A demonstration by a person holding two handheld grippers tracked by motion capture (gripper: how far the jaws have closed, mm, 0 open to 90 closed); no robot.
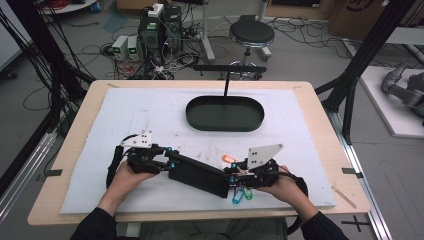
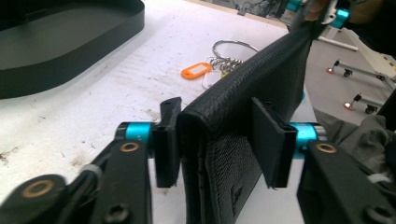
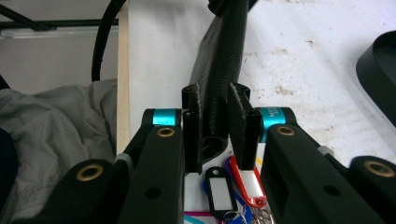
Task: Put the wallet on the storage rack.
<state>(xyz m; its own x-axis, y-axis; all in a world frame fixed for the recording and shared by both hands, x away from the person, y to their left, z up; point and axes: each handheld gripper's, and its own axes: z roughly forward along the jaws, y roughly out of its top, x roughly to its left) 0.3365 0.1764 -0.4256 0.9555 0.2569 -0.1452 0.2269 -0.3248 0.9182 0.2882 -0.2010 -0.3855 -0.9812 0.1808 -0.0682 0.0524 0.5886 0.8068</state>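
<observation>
A long black leather case [image 1: 197, 175] hangs between my two grippers near the table's front edge. My left gripper [image 1: 169, 163] is shut on its left end. In the left gripper view, the case [image 2: 261, 79] sits clamped between the jaws of that gripper [image 2: 219, 140]. My right gripper [image 1: 233, 178] is shut on the case's right end; the right gripper view shows the case [image 3: 222, 60] pinched on its narrow edge in my right gripper [image 3: 217, 126]. A bunch of keys with coloured tags lies under that end: an orange tag [image 1: 228, 158], teal and green tags [image 1: 241, 195], and black [image 3: 219, 191] and red [image 3: 247, 184] tags.
A black oval tray [image 1: 225, 113] stands empty at the back middle of the white mat [image 1: 130, 115]. A thin black stand [image 1: 227, 75] rises behind it. The key ring [image 2: 233, 46] and orange tag [image 2: 196, 70] lie on the mat between case and tray.
</observation>
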